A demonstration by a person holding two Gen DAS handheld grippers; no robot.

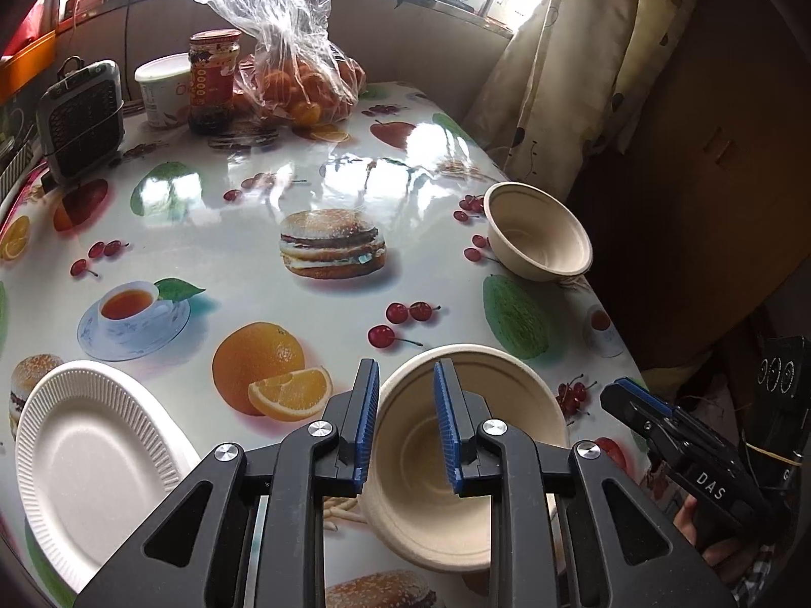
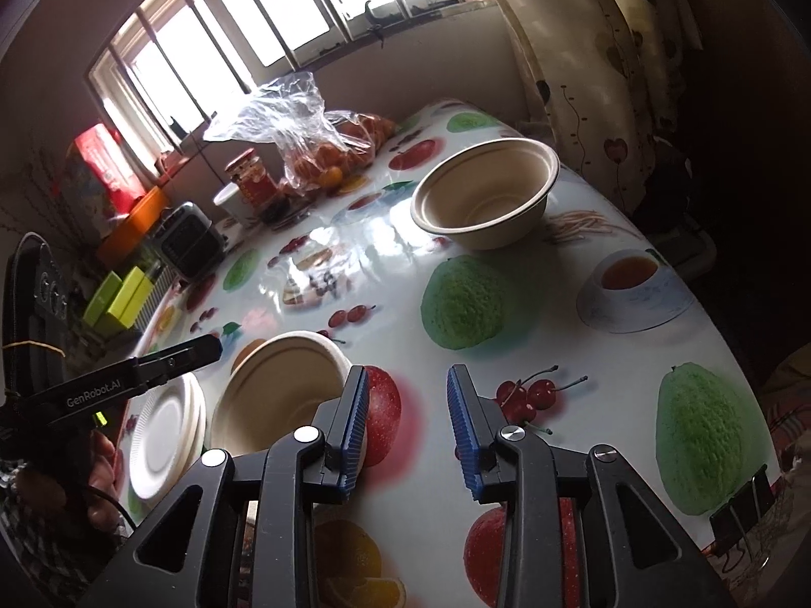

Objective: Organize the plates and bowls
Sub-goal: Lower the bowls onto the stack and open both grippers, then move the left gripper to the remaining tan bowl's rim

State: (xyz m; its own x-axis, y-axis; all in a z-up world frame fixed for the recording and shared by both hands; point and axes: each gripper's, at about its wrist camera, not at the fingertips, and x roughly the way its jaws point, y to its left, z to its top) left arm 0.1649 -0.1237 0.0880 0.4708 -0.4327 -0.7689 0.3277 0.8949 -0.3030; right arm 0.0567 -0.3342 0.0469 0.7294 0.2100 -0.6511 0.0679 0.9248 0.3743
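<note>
Left wrist view: left tool [image 1: 405,425] sits w/ pads apart, straddling the rim of the near bowl [image 1: 436,501] but not pinching it — looks like a release, bowl resting on the surface [image 1: 213,253]. Plate stack [image 1: 96,461] near left; second bowl [image 1: 537,233] far right, prob. next to nest.

Right wrist view: right tool [image 2: 408,425] apart, nothing between — over bare cloth, just right of the near bowl.

Daylight pours through a barred window [image 2: 263,25] behind the bench [image 1: 253,192]; a patterned curtain [image 1: 567,76] hangs to the window's right, above the glossy fruit-print top.
</note>
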